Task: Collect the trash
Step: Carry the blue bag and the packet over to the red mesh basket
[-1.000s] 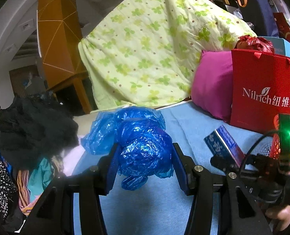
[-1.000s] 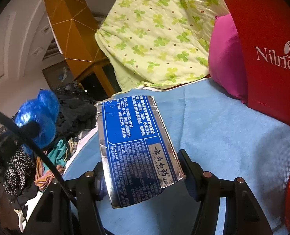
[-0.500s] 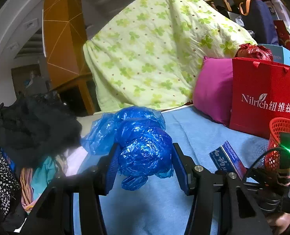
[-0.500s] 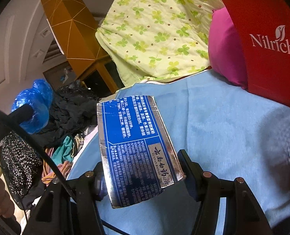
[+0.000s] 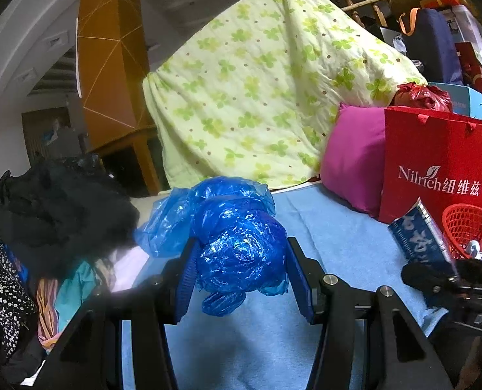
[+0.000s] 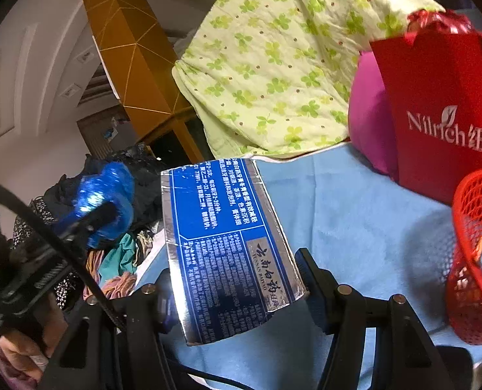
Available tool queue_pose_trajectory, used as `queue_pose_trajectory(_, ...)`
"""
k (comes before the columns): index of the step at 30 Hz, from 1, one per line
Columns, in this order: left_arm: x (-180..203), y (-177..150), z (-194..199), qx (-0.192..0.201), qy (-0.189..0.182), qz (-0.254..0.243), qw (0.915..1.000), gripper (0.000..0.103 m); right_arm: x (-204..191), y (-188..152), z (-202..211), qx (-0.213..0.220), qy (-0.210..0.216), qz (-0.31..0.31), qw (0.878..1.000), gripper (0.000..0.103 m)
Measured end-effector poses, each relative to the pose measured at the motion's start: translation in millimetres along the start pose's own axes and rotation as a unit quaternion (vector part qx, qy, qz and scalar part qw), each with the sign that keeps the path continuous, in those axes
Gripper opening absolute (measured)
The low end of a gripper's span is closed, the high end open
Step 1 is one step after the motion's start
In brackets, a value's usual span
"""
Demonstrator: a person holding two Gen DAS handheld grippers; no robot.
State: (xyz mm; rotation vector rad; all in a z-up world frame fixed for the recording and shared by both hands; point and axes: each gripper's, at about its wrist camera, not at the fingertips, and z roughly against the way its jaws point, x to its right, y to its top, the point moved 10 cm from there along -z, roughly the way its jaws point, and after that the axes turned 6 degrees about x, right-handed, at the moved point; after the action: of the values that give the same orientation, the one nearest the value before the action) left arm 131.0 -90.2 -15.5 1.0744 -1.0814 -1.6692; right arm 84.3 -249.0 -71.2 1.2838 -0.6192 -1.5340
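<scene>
Left gripper was clamped on a crumpled blue plastic bag, light and squashy, best pinched mid-wad. Right gripper squeezed a blue carton by its sides, probably crushable, red basket just right.

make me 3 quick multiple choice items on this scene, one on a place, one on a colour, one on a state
1. Where does the red mesh basket stand?
A. on the blue cloth, right of the box
B. on the quilt
C. on the clothes pile

2. What colour is the crumpled plastic bag?
A. green
B. blue
C. white

3. How is the right claw?
A. open, empty
B. shut on the blue box
C. out of view

Answers: 1 A, it stands on the blue cloth; 2 B, shiny blue in the left claw; 3 B, pads press the box sides.
</scene>
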Motion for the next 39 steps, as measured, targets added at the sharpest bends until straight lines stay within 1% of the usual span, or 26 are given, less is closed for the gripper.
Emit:
queue_pose_trajectory(6, 3, 3, 7, 0.005, -0.007, -0.004, 1.0, 0.054, -11, 16, 20, 0.02, 0.007, 0.005, 1.0, 0.065)
queue_pose_trajectory(10, 8, 6, 11, 0.008, -0.011, -0.005, 0.9999, 0.054, -14, 20, 31, 0.027, 0.007, 0.009, 1.0, 0.065)
queue_pose_trajectory(30, 45, 16, 14, 0.008, -0.038, -0.026, 0.9989, 0.054, 14, 22, 72, 0.046, -0.027, -0.006, 0.999, 0.065)
queue_pose_trajectory(39, 68, 18, 14, 0.008, -0.054, -0.045, 0.9975, 0.054, 28, 24, 85, 0.052, -0.037, -0.02, 0.998, 0.065)
